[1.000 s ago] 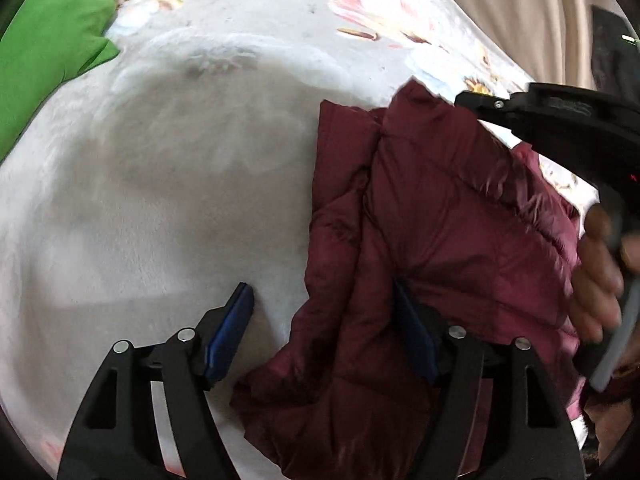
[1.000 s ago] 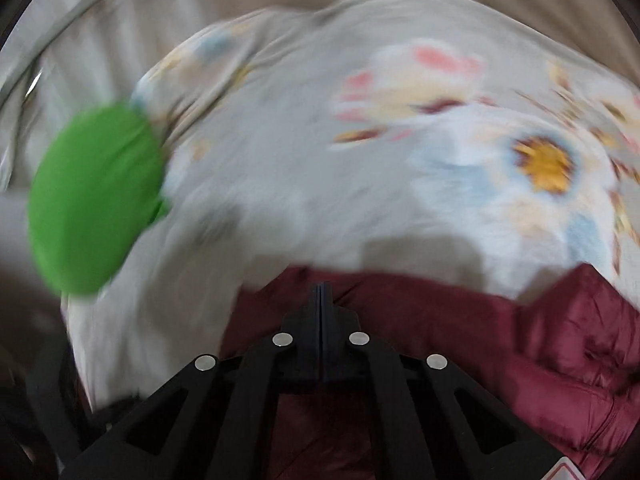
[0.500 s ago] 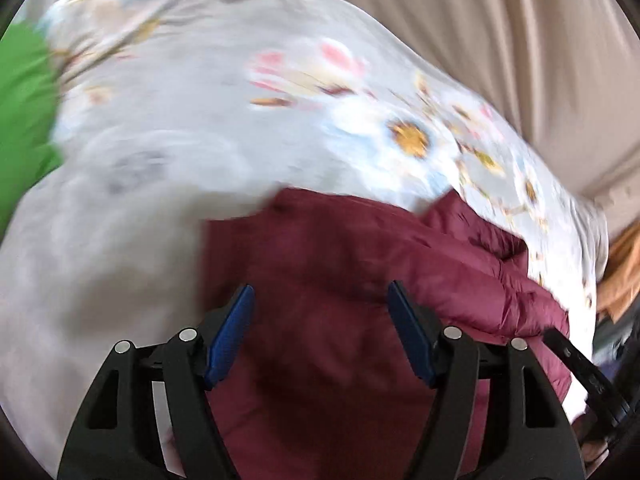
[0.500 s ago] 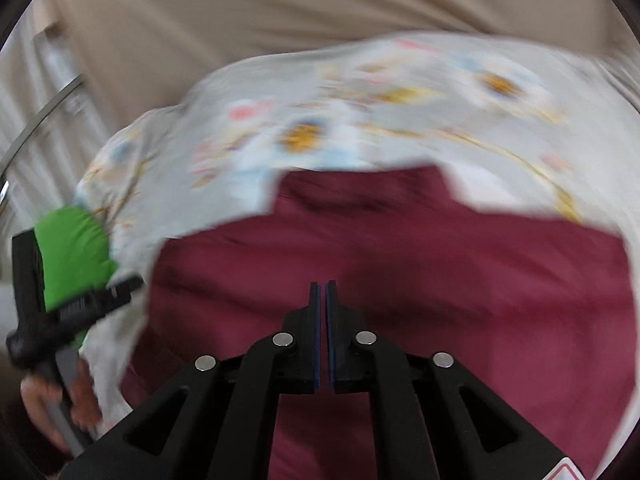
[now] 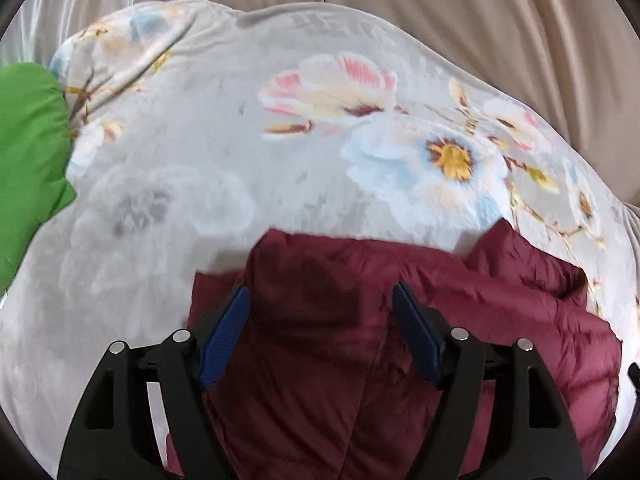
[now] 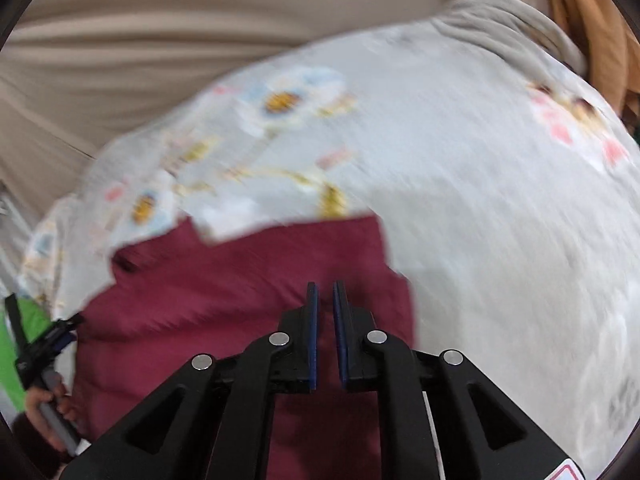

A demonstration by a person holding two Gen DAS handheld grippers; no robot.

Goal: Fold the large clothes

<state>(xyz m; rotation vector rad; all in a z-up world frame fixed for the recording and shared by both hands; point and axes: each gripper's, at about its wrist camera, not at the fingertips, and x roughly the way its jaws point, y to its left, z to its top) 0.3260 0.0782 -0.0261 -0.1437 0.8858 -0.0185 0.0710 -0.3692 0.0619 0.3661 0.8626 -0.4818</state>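
A maroon puffer jacket (image 5: 460, 320) lies folded into a compact block on a grey floral blanket (image 5: 240, 152). My left gripper (image 5: 320, 300) is open, its blue pads spread above the jacket's left part, holding nothing. In the right wrist view the jacket (image 6: 240, 280) lies below and to the left, blurred by motion. My right gripper (image 6: 325, 300) hovers over the jacket's right edge with its jaws a narrow slit apart and nothing between them. The left gripper (image 6: 60, 332) and the hand holding it show at the far left of that view.
A green cushion (image 5: 28, 152) lies at the blanket's left edge. Beige curtains (image 5: 480, 12) hang behind the bed. An orange cloth (image 6: 592, 20) hangs at the far right in the right wrist view.
Both grippers have drawn back and up from the jacket, which now lies flatter. The right gripper's jaws have parted slightly from fully shut. The right view has swung to the right.
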